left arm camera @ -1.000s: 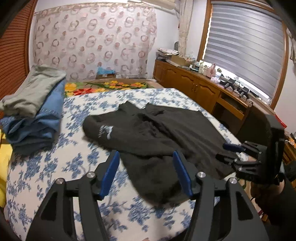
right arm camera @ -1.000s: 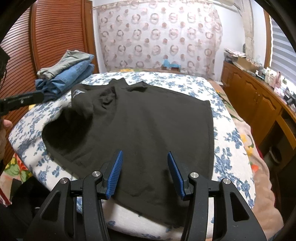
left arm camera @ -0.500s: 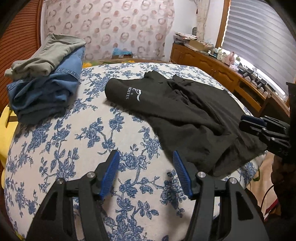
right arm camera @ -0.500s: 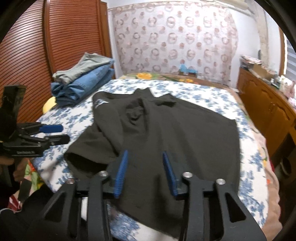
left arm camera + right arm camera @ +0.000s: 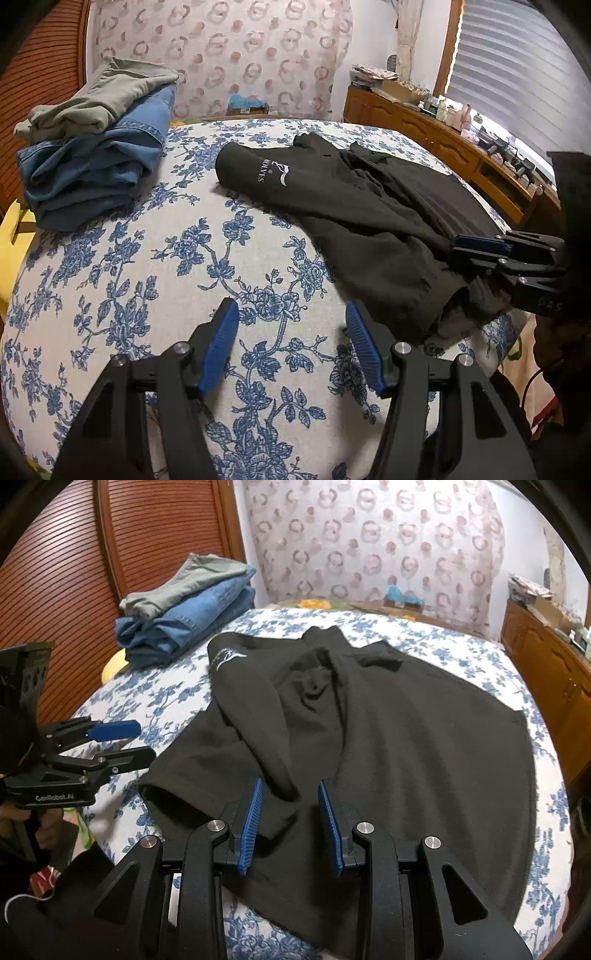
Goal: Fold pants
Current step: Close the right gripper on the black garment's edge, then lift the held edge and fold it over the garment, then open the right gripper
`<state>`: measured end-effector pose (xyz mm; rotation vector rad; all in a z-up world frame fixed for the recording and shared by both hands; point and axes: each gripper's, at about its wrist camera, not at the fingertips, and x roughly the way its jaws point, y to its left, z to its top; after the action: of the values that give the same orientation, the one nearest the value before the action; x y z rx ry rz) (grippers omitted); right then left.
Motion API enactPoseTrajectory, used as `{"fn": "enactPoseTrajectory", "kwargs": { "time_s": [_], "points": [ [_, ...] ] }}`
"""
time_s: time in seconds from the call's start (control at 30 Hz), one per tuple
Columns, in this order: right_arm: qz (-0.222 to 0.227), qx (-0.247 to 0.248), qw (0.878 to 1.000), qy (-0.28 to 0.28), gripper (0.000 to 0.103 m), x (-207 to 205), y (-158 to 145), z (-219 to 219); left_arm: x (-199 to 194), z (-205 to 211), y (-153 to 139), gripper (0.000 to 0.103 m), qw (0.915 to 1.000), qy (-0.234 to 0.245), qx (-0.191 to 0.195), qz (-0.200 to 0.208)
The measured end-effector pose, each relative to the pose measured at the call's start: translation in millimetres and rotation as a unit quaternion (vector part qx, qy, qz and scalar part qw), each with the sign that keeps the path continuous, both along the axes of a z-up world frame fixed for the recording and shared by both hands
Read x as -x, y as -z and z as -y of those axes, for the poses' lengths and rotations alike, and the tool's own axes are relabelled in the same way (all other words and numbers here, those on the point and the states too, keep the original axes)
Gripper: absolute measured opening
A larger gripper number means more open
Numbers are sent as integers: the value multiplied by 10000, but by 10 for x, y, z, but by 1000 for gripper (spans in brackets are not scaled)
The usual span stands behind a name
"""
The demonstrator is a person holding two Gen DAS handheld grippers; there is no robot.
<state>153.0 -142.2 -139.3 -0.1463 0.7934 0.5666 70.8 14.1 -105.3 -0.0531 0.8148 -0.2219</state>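
Note:
Black pants (image 5: 388,738) with a white logo lie spread and rumpled on the flowered bed; they also show in the left wrist view (image 5: 369,210). My right gripper (image 5: 290,823) is open, low over the near hem of the pants, with a fold of cloth between its blue pads but not clamped. It also shows at the right of the left wrist view (image 5: 476,251). My left gripper (image 5: 291,347) is open and empty above bare bedsheet, left of the pants. It also shows at the left of the right wrist view (image 5: 125,742).
A stack of folded jeans and a grey-green garment (image 5: 92,147) sits at the bed's far left, also in the right wrist view (image 5: 184,609). A wooden dresser (image 5: 461,155) runs along the right. A slatted wooden door (image 5: 74,572) stands at the left.
My left gripper has swung left, off the pants and over bare sheet. My right gripper has moved forward and down onto the near hem, and its jaws have narrowed somewhat.

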Motion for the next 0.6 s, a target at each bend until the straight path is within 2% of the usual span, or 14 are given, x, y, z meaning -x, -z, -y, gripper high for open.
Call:
{"fn": "enactPoseTrajectory", "kwargs": {
  "time_s": [0.07, 0.13, 0.2, 0.3, 0.37, 0.5, 0.6],
  "points": [
    [-32, 20, 10000, -66, 30, -15, 16, -44, 17, 13, -2, 60, 10000, 25, -64, 31],
    [-65, 57, 9999, -138, 24, -37, 37, -95, 38, 36, -2, 61, 9999, 57, -141, 83],
    [-109, 115, 9997, -206, 13, -57, 65, -134, 51, 64, 0, 61, 9996, 105, -236, 116],
    [-27, 203, 9995, -223, 4, -55, 70, -168, 44, 57, -10, 61, 9997, 102, -202, 119],
    [59, 173, 9996, -210, 2, -43, 31, -157, 33, 42, -23, 61, 9999, 84, -125, 61],
    [530, 62, 9986, -68, 0, 33, -146, -91, 9, 10, -70, 61, 9995, 123, 284, -29],
    [897, 38, 9959, 96, 0, 96, -302, -11, 6, 52, -117, 61, 9995, 130, 283, 37]
  ]
}}
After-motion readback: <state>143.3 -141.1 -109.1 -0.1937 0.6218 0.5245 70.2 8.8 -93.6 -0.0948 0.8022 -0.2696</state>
